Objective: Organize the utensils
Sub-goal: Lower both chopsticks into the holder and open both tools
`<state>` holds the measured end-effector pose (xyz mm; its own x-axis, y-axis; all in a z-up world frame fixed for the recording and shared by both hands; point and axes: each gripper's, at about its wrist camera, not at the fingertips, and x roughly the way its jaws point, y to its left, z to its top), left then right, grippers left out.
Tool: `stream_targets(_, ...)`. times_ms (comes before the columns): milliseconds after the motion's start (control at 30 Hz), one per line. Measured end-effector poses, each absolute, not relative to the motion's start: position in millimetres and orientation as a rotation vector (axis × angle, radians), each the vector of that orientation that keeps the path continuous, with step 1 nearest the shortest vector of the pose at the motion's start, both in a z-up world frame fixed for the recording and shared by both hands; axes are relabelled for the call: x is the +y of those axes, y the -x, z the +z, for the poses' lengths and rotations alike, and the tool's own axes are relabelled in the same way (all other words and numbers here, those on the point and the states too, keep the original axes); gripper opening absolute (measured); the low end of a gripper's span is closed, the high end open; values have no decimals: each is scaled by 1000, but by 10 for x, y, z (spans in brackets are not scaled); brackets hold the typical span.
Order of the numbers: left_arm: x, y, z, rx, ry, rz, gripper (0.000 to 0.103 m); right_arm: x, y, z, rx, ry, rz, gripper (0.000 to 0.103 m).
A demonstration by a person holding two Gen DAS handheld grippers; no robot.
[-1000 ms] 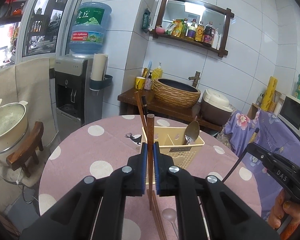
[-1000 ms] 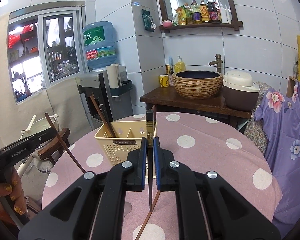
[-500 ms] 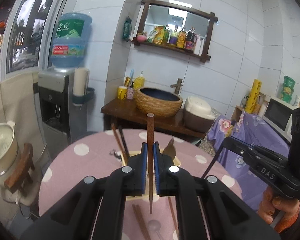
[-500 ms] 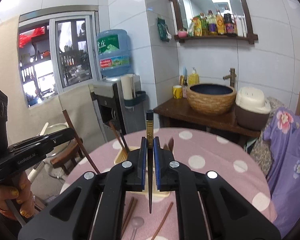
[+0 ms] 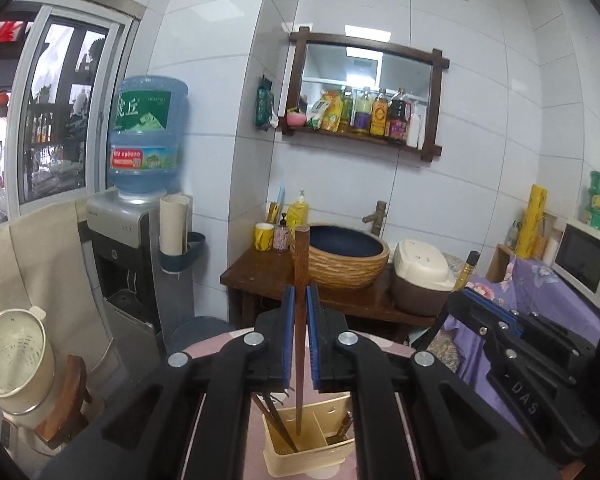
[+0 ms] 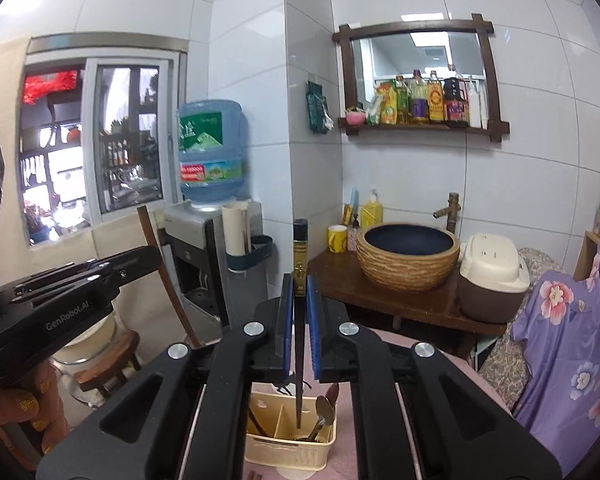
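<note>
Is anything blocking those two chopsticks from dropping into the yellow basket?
Nothing visible. The brown chopstick and the black chopstick each hang tip-down over the basket, whose compartments already hold chopsticks and spoons but show room.

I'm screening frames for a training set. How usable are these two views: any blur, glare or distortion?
Left wrist view: sharp on the brown chopstick; fisheye bends the wall tiles, corners are black, and the window is overexposed. Right wrist view: same bending and vignette; the window blows out, and the black chopstick is crisp.
</note>
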<state>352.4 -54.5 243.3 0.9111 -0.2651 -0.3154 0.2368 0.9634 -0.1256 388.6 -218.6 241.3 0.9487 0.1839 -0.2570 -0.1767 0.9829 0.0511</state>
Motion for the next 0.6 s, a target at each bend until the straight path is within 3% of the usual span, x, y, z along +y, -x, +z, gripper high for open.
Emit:
stream_targets(267, -588, -3789, 1571, 488, 121, -251, 7, -2171, -4160, 1597, 359, -45, 147, 8)
stream_targets(600, -595, -3874, 1191, 560, 127, -241, 7, -2167, -4201, 1252, 405, -69, 150, 8)
